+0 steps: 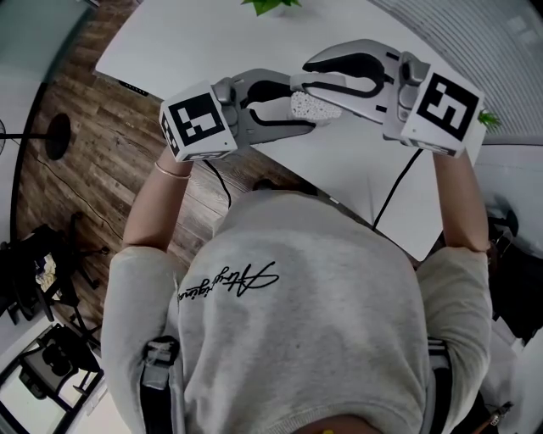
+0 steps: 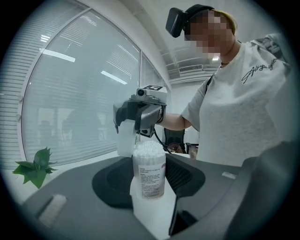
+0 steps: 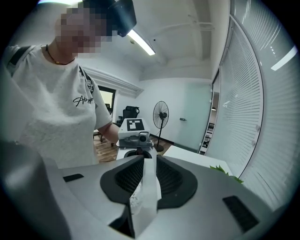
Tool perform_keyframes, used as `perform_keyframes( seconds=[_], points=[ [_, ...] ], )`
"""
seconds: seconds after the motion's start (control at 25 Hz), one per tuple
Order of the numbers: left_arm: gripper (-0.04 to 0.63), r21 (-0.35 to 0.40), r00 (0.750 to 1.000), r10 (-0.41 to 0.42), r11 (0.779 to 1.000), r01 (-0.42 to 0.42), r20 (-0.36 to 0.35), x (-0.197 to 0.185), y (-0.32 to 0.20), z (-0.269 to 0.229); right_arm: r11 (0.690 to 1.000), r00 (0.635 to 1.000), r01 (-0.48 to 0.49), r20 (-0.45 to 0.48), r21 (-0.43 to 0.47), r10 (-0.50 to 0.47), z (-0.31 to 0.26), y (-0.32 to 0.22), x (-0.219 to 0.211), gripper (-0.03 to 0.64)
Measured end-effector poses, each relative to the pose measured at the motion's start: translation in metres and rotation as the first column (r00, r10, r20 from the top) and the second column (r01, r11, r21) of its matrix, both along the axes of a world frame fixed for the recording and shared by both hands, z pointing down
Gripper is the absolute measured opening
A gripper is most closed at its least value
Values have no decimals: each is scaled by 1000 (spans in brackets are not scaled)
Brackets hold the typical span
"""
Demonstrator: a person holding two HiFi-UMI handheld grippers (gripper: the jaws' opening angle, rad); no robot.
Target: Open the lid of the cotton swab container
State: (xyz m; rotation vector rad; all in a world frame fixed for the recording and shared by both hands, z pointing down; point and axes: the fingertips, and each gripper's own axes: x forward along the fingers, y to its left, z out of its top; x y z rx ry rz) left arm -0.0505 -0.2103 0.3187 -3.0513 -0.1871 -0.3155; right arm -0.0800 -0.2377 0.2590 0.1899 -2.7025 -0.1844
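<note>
On my feed the cotton swab container (image 2: 149, 171) is clear and packed with white swab heads. It wears a white label with fine dark print and a small red mark. Either side of the container, the left claw (image 1: 299, 110) and right claw (image 1: 304, 76) are grey with black inner faces and white pads (image 2: 154, 218). Each carries a white cube with black square markers. Below the container I see the white counter (image 1: 254, 42), and left of the container a brown wood-grain floor (image 1: 93, 136). The person's shirt (image 1: 297, 322) is pale grey with black script. Beyond the container I see green leaves (image 1: 270, 5).
</note>
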Motion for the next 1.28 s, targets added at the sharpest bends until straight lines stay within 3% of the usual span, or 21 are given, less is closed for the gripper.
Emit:
perform_keyframes(
  seconds=[0.64,0.92,1.28],
  points=[
    [192,-29,999,-3,1000,2,-36,1,5,-6,997,995,-72,68,-7,72,-4,-4,1,91],
    [193,-23,994,-111,994,111,-16,4,-11,2,989,985,-141,109,37,136,0,-9,2,137],
    [193,2,965,-259,966,259,-27,5,-28,4,972,961,-216,197,90,195,0,-9,5,210]
  ],
)
